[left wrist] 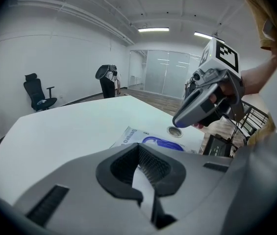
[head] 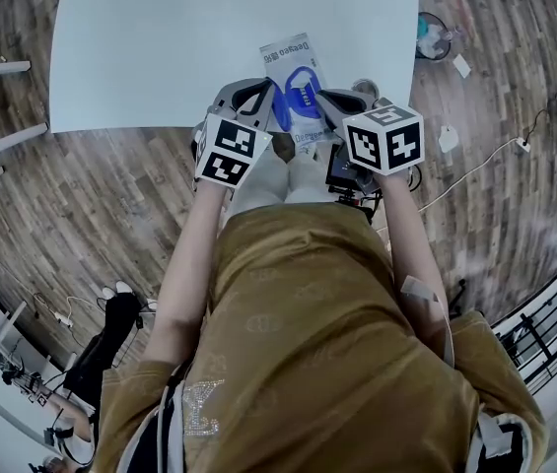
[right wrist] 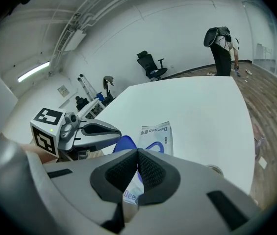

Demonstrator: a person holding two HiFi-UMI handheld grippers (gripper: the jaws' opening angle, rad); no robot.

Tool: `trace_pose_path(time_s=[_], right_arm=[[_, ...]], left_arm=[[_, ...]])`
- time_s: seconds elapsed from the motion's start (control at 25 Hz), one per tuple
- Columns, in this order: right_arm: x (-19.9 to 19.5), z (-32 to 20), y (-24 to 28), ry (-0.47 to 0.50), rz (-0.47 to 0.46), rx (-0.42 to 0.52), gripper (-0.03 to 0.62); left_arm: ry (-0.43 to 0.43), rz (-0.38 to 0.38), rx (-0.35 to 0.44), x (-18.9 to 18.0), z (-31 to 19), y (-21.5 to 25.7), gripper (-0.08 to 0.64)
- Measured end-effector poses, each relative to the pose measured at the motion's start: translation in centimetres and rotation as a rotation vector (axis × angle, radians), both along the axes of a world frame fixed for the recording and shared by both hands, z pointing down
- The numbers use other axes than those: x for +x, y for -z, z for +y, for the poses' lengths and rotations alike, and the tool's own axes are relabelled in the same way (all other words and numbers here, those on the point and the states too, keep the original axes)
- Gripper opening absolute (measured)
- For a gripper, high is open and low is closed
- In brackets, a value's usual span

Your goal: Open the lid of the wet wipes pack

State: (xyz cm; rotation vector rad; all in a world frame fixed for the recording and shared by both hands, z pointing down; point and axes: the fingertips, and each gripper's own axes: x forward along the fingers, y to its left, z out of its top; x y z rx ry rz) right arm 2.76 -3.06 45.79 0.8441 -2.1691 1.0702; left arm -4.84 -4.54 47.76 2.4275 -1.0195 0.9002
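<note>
The wet wipes pack (head: 295, 55) lies flat on the white table (head: 160, 47), close to its near edge. It is white and blue, with a blue oval rim (head: 305, 73) on top. Its blue lid (right wrist: 122, 145) stands tilted up off the rim. My left gripper (head: 270, 97) comes in from the left; its jaws are closed and its tip (right wrist: 119, 133) meets the top edge of the raised lid. My right gripper (head: 323, 99) reaches in from the right, shut, with its tip (left wrist: 179, 124) just above the pack's right side. Through its own jaws (right wrist: 138, 153) the pack's near end shows.
A round cable grommet (head: 364, 87) sits in the table just right of the pack. A black device (head: 342, 170) hangs below the table's near edge. Wood floor with cables and a small basket (head: 434, 35) lies to the right. An office chair (left wrist: 36, 91) stands beyond the table.
</note>
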Motion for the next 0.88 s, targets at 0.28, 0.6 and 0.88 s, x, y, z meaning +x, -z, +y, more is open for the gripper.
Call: trace_pose_path(time_s=[0.28,0.6,0.88], right_arm=[[0.9,-0.6,0.5,-0.041,0.002,0.04,0.008],[3.0,-1.4,0.8,-0.104,0.092,0.152,0.009],[3.7,-2.0,1.2,-0.134,0.114,0.194,0.009]], left_arm=[[0.029,-0.021,-0.012,-1.3,0.1,-0.8,0.006],[0.059,-0.055,-0.044,-3.1,0.8,-2.6,0.006],[0.062,-0.092,-0.076,-4.0,1.1,-4.4,0.006]])
